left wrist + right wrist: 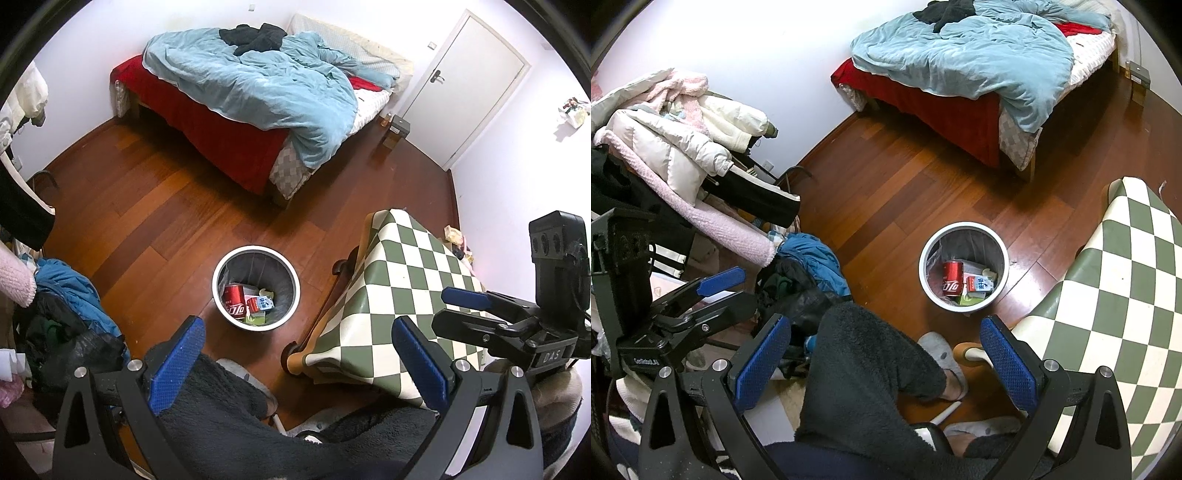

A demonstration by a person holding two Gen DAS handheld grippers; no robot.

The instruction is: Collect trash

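A round white-rimmed trash bin stands on the wooden floor; it also shows in the right wrist view. Inside lie a red cola can, a small red-and-white carton and green packaging. My left gripper is open and empty, held above the floor near the bin. My right gripper is open and empty, above the person's dark-trousered leg. The right gripper shows at the right edge of the left wrist view, and the left gripper at the left of the right wrist view.
A table with a green-and-white checked cloth stands right of the bin. A bed with a blue duvet is behind. Piles of clothes lie at the left. A white door is at the far right.
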